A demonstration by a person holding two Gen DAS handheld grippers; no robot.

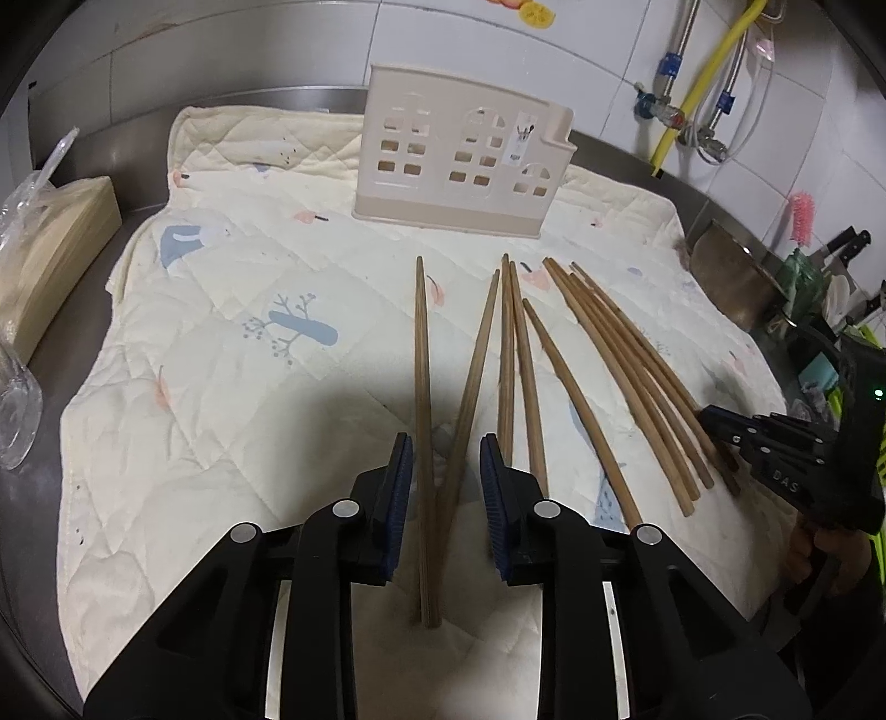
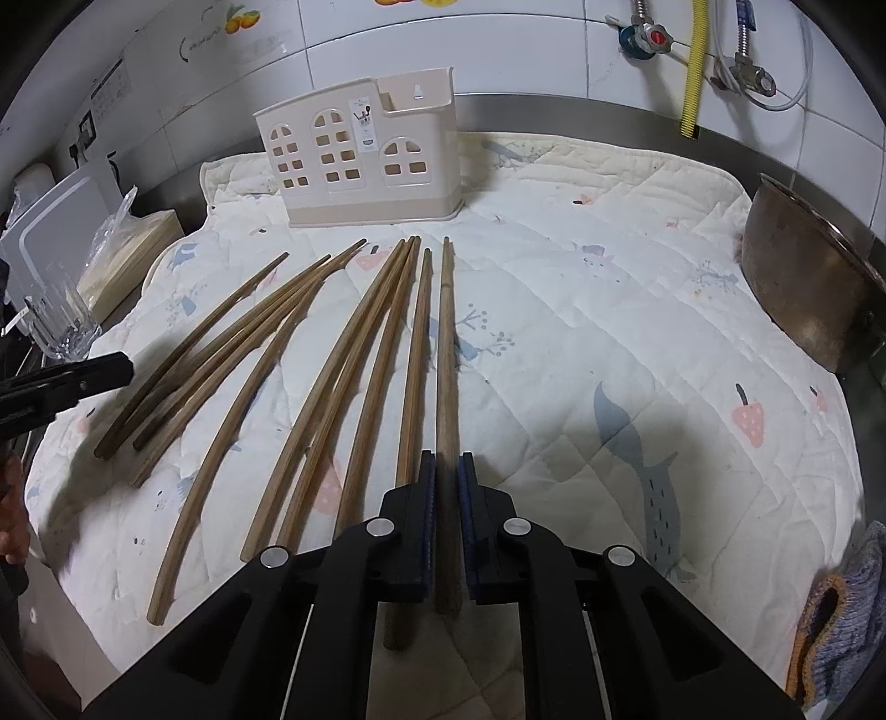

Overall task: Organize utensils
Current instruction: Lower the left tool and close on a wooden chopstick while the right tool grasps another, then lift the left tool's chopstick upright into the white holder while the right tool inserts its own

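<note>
We see brown chopsticks on a cream quilted cloth printed with blue-grey whales, branches and pink strawberries. The holder is beige with window-shaped cutouts. Our grippers are black with dark blue pads. Behind, white wall tiles and a yellow hose.

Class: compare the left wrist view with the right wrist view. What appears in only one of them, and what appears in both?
Only the left wrist view shows knife handles and a pink brush at the far right. Only the right wrist view shows a white board and a knitted cloth. Both show the wooden chopsticks on the quilted mat, the cream utensil holder, a clear glass and the yellow hose.
</note>
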